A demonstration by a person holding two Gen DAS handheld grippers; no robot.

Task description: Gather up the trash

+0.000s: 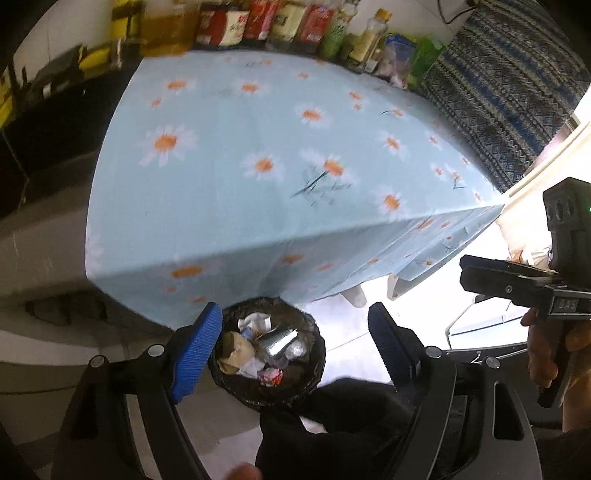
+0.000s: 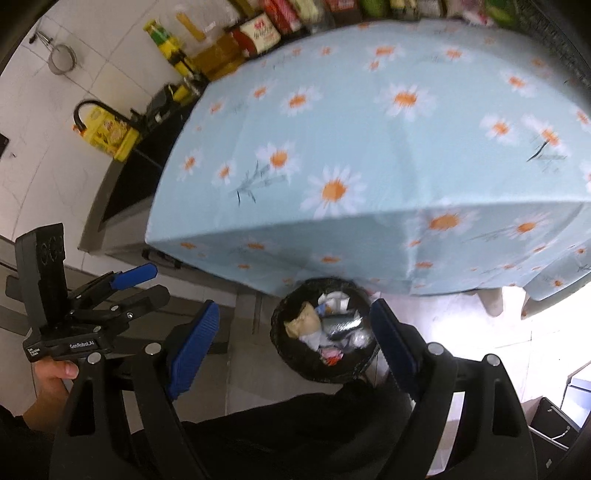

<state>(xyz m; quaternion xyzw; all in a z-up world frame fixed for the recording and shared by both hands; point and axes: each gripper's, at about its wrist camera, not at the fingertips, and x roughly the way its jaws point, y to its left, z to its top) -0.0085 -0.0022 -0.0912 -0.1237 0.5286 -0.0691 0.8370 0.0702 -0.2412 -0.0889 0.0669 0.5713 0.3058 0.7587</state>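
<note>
A black-lined trash bin stands on the floor just below the table's front edge. Inside lie crumpled brown paper, a silver foil piece, white tissue and a red wrapper. My left gripper hangs open over the bin, with nothing between its blue pads. My right gripper is open and empty too, with the same bin and its foil showing between its fingers. Each gripper shows in the other's view, the right and the left.
The table under a light blue daisy cloth fills the upper view, its cloth hanging down near the bin. Bottles and packets line its far edge. A dark counter with a yellow bottle lies left. The person's dark clothing is below.
</note>
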